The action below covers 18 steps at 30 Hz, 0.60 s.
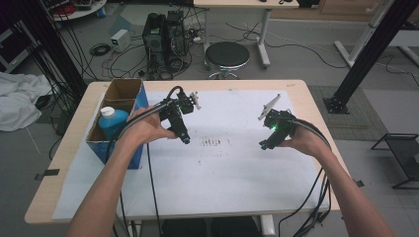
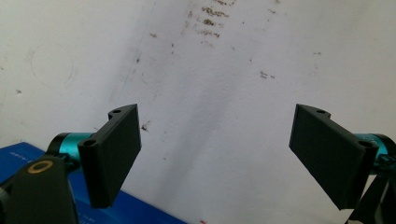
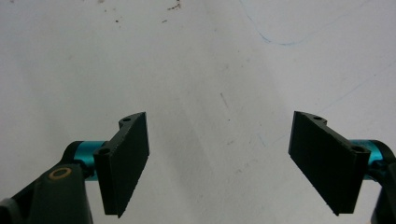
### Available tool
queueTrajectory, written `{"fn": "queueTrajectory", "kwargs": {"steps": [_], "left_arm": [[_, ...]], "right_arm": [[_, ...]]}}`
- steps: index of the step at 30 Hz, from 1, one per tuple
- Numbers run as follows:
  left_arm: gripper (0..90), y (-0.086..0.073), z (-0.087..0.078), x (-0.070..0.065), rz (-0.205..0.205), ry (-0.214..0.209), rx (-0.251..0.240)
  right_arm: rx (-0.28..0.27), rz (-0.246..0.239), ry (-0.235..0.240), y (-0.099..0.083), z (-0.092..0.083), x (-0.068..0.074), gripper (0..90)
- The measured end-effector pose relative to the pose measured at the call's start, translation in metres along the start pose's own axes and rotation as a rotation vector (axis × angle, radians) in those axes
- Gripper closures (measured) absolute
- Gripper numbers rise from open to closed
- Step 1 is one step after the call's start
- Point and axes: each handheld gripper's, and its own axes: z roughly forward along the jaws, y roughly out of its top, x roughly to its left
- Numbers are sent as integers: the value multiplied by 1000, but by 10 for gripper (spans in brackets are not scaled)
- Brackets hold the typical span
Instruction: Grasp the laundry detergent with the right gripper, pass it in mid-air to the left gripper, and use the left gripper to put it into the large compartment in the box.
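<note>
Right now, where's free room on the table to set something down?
Bare white sheet between and in front of the left gripper and right gripper, both open and empty; also the far strip behind them. Crowded only at the left edge: the blue box holding a blue bottle.

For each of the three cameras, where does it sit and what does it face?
High view: above the person's side, facing down on the table; forearms, left gripper, right gripper.
Left gripper view: on the gripper, facing the white sheet and box; open jaws.
Right gripper view: the same, open jaws.
Shared: the stained sheet.
</note>
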Motion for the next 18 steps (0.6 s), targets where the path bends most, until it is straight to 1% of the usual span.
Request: {"fn": "queueTrajectory", "kwargs": {"steps": [1, 2, 3, 5, 6, 7, 8, 9, 12, 15, 16, 17, 18], "left_arm": [[167, 0, 1, 0, 3, 3, 0], [168, 0, 1, 0, 4, 3, 1], [168, 1, 1, 0, -7, -1, -3], [168, 1, 2, -1, -12, -2, -12], [168, 1, 1, 0, 4, -3, 4], [168, 1, 2, -1, -8, -4, -6], [167, 1, 2, 0, 4, -2, 6], [168, 1, 2, 0, -4, -3, -3], [168, 0, 3, 0, 6, -18, 3], [168, -1, 5, 0, 7, -21, 8], [168, -1, 5, -1, 4, -21, 10], [168, -1, 5, -1, 3, -23, 8], [168, -1, 6, -1, 0, -29, 7]], "right_arm": [[-5, -8, 2, 0, 0, -1, 197], [-1, 1, 2, 0, 0, 0, 196], [-1, 0, 2, 0, 0, 0, 196], [1, 2, -2, 0, 1, 0, 196], [0, -3, -2, 0, 1, 0, 196], [0, -7, -4, 0, 1, -1, 196], [1, -2, -2, 0, 1, 0, 196], [2, 2, -2, 0, 0, 0, 197], [2, 0, -4, 0, 0, 0, 196], [2, 5, -5, 0, 0, 1, 197], [-3, -10, -7, 0, 0, 0, 197], [-4, -7, -8, 0, 1, 0, 197], [-6, 6, -5, 0, 1, 1, 197]]}}
